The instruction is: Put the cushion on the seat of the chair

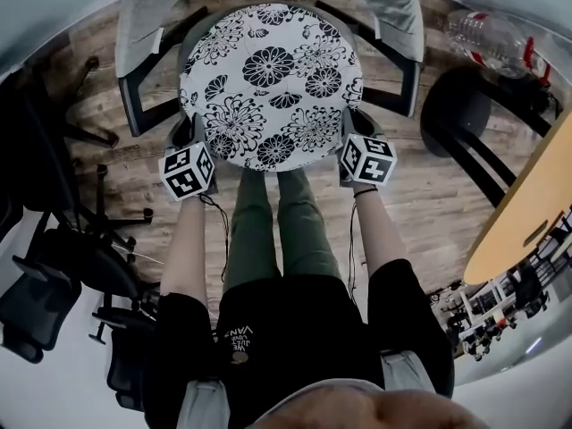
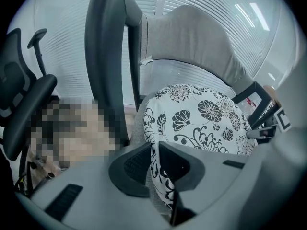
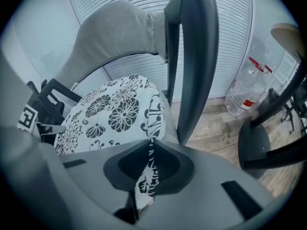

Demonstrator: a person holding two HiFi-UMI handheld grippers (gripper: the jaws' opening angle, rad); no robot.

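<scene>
Nearest, below the person's legs (image 1: pixel 273 231), the left tool (image 2: pixel 153 164) and the right tool (image 3: pixel 148 164) each pinch a fold of the near rim of the cushion (image 1: pixel 268 83). In both gripper views the jaws are pressed onto the black-and-white flowered fabric, one grip at each front corner. The two tools point steeply down, either side of the round cushion.

The cushion lies flat over the seat (image 3: pixel 171 128) of the chair (image 1: pixel 143 105), between the two dark armrests (image 1: pixel 407 79). A grey strip of seat shows just under its edge in both gripper views. Its far side sits near the grey backrest (image 2: pixel 192 42). Whether the near rim is fully down cannot be told, since the tools hold it.

This looks like the placing step, close to done. The next move probably calls for settling the near rim onto the seat, checking that the cushion is centred, then spreading both tools together and drawing them back without dragging the fabric.

Farther off, a clear bottle (image 3: pixel 244 87) stands on the wooden floor (image 1: pixel 429 195).
</scene>
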